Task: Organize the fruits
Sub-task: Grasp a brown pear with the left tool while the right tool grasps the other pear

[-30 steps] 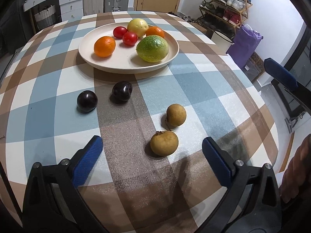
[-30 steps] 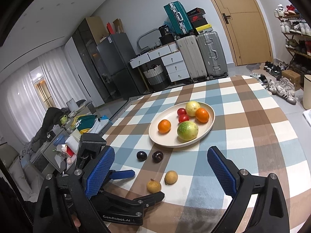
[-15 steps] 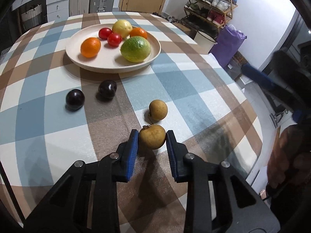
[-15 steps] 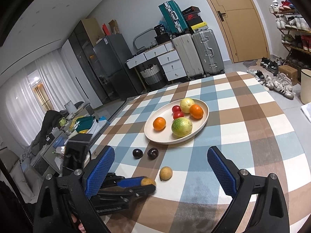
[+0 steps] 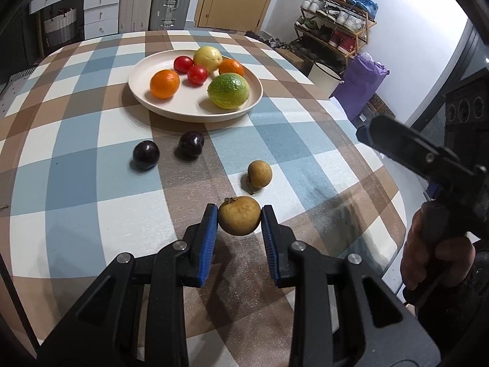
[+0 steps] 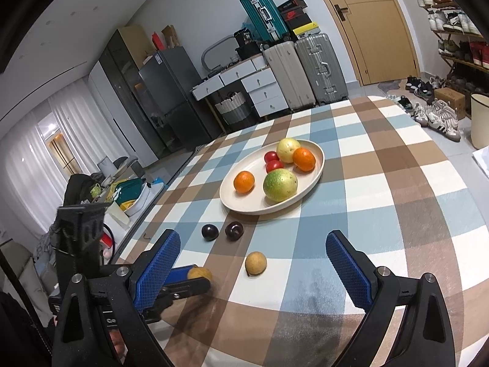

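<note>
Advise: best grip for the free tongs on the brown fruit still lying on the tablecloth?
Probably pinch the loose brown fruit across its round middle, pads on opposite flanks, descending from above. The right tongs already stand open around it. Its stem nub sits low on the near-left side in the left wrist view, so avoid that end.

The right claw (image 6: 253, 263) stands wide open over the checked bench (image 6: 397, 189), nothing between its blue pads. Low on the left, the left claw (image 6: 200, 276) pinches a brown fruit (image 6: 199, 273). A second brown fruit (image 6: 255, 263) and two dark plums (image 6: 209, 231) lie before the plate (image 6: 318, 165) of citrus and tomatoes.
</note>
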A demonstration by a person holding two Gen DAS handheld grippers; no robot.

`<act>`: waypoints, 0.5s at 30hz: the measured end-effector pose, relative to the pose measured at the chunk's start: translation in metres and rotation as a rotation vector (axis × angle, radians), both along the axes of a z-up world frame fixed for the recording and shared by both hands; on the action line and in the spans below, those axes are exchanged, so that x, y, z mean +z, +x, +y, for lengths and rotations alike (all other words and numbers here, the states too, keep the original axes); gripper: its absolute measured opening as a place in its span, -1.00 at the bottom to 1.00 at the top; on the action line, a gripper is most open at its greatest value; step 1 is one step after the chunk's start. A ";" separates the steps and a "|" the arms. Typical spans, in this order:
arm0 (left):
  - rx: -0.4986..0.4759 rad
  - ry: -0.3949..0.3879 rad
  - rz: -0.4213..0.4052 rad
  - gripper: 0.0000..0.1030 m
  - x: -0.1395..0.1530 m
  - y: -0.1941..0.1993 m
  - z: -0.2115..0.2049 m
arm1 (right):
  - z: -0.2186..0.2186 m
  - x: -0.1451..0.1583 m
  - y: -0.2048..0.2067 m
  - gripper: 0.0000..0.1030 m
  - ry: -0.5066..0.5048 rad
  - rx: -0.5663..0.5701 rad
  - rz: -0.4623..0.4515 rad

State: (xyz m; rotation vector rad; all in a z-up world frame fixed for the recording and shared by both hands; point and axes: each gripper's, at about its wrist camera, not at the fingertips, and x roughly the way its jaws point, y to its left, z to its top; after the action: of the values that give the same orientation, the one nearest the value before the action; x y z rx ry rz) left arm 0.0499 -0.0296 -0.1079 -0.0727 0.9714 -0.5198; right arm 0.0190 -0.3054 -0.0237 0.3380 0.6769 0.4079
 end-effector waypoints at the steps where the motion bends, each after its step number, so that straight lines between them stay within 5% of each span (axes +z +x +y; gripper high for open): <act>1: 0.002 0.001 0.000 -0.49 0.000 -0.001 0.000 | 0.001 -0.001 0.000 0.90 -0.003 -0.001 0.004; 15: 0.025 -0.041 0.016 -0.49 0.003 -0.007 0.019 | 0.016 -0.031 0.013 0.81 -0.059 0.030 0.087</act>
State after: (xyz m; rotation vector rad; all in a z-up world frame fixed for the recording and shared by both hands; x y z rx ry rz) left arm 0.0432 -0.0109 -0.1048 -0.1258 0.9742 -0.5170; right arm 0.0321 -0.2895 -0.0544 0.2909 0.7780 0.4025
